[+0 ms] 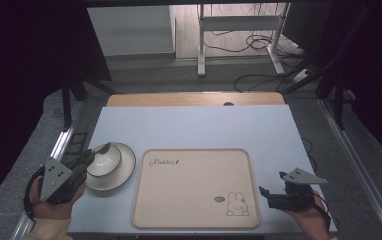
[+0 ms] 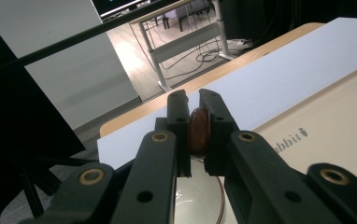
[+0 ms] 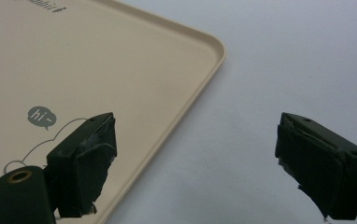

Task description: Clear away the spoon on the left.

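Note:
A white bowl (image 1: 105,161) sits on a white plate (image 1: 125,172) with a dark rim, at the table's left. My left gripper (image 1: 92,154) hovers over the bowl's left edge, shut on a small brown spoon (image 1: 102,147). In the left gripper view the brown spoon (image 2: 199,130) stands edge-on between the jaws, with the bowl (image 2: 196,201) below. A beige tray (image 1: 194,185) with a rabbit drawing lies in the middle. My right gripper (image 1: 273,183) hangs open just off the tray's right edge (image 3: 186,107), with nothing between its fingers.
The white table top (image 1: 194,127) extends behind the tray, with a wooden strip (image 1: 194,99) at its far edge. Beyond it stand a metal desk frame (image 1: 239,30) and cables on the floor. Dark frame rails run along both sides of the table.

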### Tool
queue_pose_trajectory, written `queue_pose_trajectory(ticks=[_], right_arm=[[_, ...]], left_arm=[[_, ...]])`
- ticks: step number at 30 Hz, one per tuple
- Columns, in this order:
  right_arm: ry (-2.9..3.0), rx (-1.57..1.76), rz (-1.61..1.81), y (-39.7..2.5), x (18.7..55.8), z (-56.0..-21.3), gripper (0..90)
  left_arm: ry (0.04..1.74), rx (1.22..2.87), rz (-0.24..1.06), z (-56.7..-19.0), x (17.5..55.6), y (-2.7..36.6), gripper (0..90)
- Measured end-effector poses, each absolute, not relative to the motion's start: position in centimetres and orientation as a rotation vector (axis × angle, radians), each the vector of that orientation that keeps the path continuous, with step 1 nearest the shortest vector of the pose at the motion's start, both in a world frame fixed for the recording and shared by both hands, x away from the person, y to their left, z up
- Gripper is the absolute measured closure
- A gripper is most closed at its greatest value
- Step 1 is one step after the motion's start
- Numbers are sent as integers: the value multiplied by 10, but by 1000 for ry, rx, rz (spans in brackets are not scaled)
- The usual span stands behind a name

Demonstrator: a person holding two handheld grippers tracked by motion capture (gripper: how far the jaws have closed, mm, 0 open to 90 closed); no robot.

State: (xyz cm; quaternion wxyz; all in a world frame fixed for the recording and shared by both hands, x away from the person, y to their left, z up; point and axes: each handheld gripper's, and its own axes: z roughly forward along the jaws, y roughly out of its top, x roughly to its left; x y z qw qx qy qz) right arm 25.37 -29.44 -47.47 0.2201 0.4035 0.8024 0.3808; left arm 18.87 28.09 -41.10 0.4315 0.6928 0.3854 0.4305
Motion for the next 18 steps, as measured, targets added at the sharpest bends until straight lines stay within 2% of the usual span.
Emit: queue_pose_trajectory(ticks=[18], right_arm=[[2221, 1110, 1051, -294, 254, -475, 131]], left_arm=[[900, 1728, 1050, -401, 192, 265, 849]])
